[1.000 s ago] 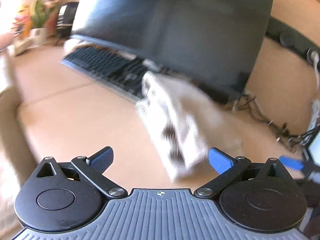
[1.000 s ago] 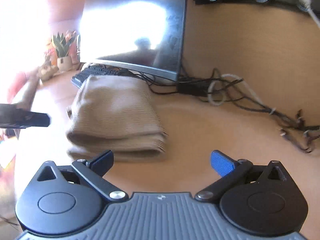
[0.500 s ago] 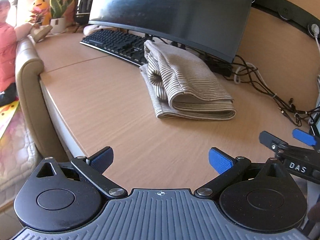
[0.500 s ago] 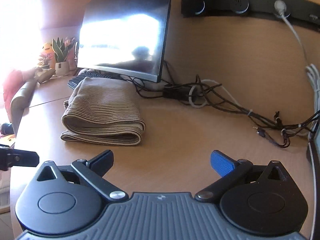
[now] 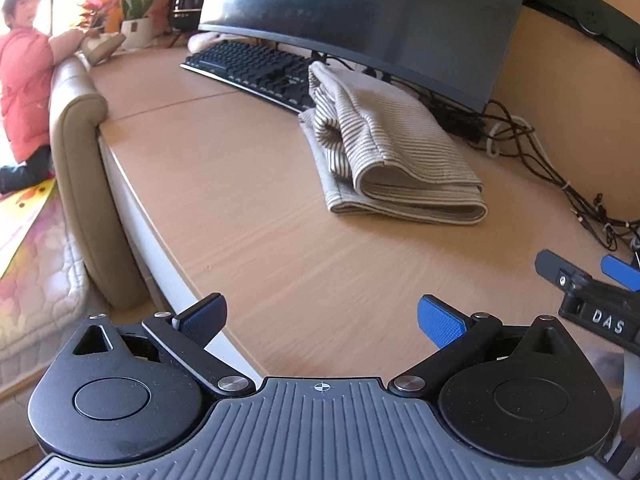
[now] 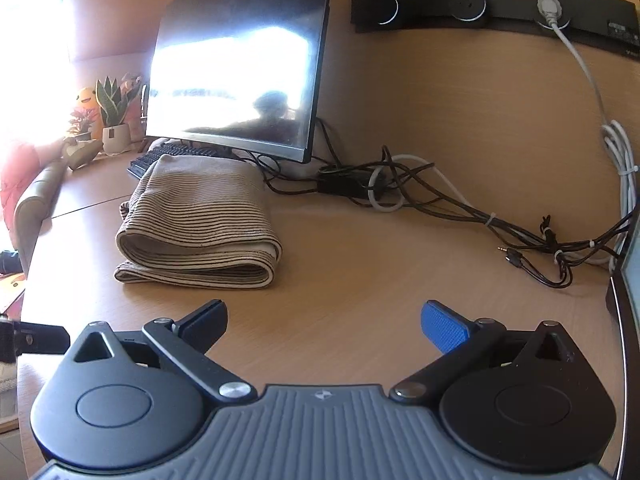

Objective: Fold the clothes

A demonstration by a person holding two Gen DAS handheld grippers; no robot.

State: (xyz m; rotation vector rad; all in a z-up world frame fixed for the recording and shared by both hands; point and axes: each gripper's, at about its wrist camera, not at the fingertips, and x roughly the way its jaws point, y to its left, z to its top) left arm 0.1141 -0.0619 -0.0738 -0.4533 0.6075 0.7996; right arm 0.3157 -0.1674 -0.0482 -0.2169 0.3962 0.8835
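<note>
A beige striped garment lies folded into a thick bundle on the wooden desk, just in front of the monitor. The right wrist view shows the same garment at centre left. My left gripper hangs open over the desk's near edge, well short of the garment, nothing between its fingers. My right gripper is open too, above bare desk to the right of the bundle. The right gripper's tip shows at the right edge of the left wrist view.
A dark monitor and a black keyboard stand behind the garment. Tangled cables run along the back wall. A padded beige edge and a person in red are at the left, by potted plants.
Both grippers have drawn back from the folded garment, which now lies still on the desk. The views have widened and steadied since a second ago.
</note>
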